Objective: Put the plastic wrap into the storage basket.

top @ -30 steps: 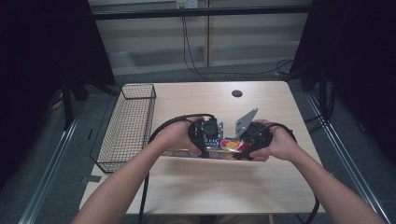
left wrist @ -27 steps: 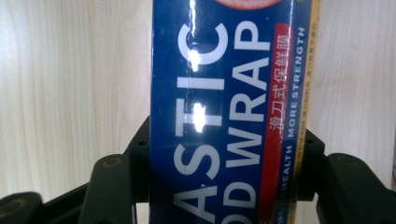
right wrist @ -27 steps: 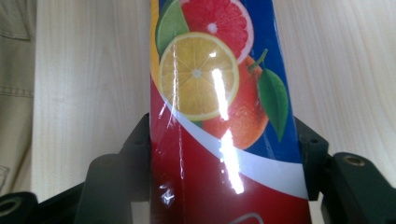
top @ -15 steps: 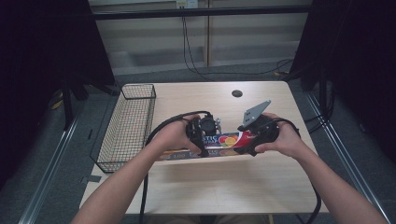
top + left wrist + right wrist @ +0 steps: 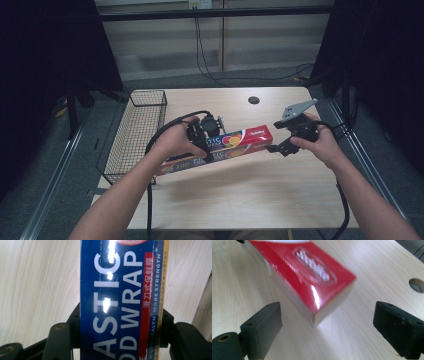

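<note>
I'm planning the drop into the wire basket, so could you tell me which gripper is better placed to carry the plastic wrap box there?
Left. The left gripper grips the plastic wrap box nearer the wire basket; the right gripper is open, off its end.

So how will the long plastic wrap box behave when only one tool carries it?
The plastic wrap box looks stiff: it spans straight beyond the left tool without sagging. Its glossy faces could probably slip between the pads. Held off-centre, its long red end may tend to dip or swing.
</note>
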`<state>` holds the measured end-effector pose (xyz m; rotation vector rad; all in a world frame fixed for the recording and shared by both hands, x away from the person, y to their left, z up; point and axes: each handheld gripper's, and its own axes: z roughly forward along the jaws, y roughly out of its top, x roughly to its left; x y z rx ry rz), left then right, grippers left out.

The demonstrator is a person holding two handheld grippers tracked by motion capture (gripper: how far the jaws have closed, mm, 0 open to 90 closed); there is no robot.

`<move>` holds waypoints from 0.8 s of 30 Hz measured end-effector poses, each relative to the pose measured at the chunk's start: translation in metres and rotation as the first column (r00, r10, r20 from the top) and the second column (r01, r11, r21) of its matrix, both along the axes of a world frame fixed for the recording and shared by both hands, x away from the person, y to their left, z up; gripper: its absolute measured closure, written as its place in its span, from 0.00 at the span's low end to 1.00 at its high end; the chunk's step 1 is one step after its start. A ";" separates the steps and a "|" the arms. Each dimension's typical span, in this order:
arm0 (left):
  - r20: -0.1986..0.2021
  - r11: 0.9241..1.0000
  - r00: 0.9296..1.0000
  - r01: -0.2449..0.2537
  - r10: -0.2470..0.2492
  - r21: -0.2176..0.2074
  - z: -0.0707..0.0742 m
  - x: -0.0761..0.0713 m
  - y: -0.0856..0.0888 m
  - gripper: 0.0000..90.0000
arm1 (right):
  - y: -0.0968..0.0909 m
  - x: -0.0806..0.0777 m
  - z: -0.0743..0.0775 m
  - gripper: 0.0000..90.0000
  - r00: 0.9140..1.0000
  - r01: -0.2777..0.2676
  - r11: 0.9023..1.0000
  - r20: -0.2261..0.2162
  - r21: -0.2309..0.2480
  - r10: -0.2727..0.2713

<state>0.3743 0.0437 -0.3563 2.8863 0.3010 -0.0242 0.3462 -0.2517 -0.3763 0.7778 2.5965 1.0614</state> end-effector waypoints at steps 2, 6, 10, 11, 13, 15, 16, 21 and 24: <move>0.000 1.000 1.000 -0.012 0.012 0.001 0.003 0.001 0.003 0.48 | -0.004 0.000 -0.002 0.08 1.000 0.009 1.000 -0.003 0.001 -0.009; -0.006 0.999 0.999 -0.051 0.051 0.004 0.008 0.004 0.008 0.48 | -0.005 -0.002 -0.003 0.07 1.000 0.021 1.000 0.008 -0.023 -0.021; 0.000 0.997 0.997 -0.077 0.077 0.017 0.010 0.005 0.013 0.48 | -0.005 -0.004 -0.007 0.07 1.000 0.030 1.000 0.002 0.005 -0.030; 0.001 0.994 0.994 -0.107 0.107 0.009 0.011 0.006 0.016 0.48 | -0.005 -0.005 -0.008 0.07 0.999 0.038 0.999 0.003 -0.002 -0.038; -0.024 0.992 0.992 -0.128 0.128 0.002 0.014 0.008 0.021 0.48 | -0.004 -0.006 -0.011 0.07 1.000 0.022 1.000 -0.017 0.017 -0.022; -0.025 0.990 0.989 -0.144 0.144 0.002 0.017 0.010 0.025 0.48 | -0.002 -0.007 -0.013 0.07 1.000 0.027 1.000 -0.010 0.012 -0.027; -0.027 0.988 0.987 -0.157 0.157 -0.005 0.018 0.010 0.027 0.48 | -0.002 -0.007 -0.014 0.07 0.999 0.023 1.000 -0.022 0.019 -0.023; -0.026 0.981 0.981 -0.193 0.193 0.009 0.022 0.013 0.036 0.48 | 0.002 -0.009 -0.018 0.07 0.999 0.012 1.000 -0.045 0.024 -0.010; -0.029 0.978 0.977 -0.210 0.210 0.022 0.024 0.014 0.041 0.48 | 0.006 -0.010 -0.022 0.07 0.998 0.000 1.000 -0.056 0.024 0.001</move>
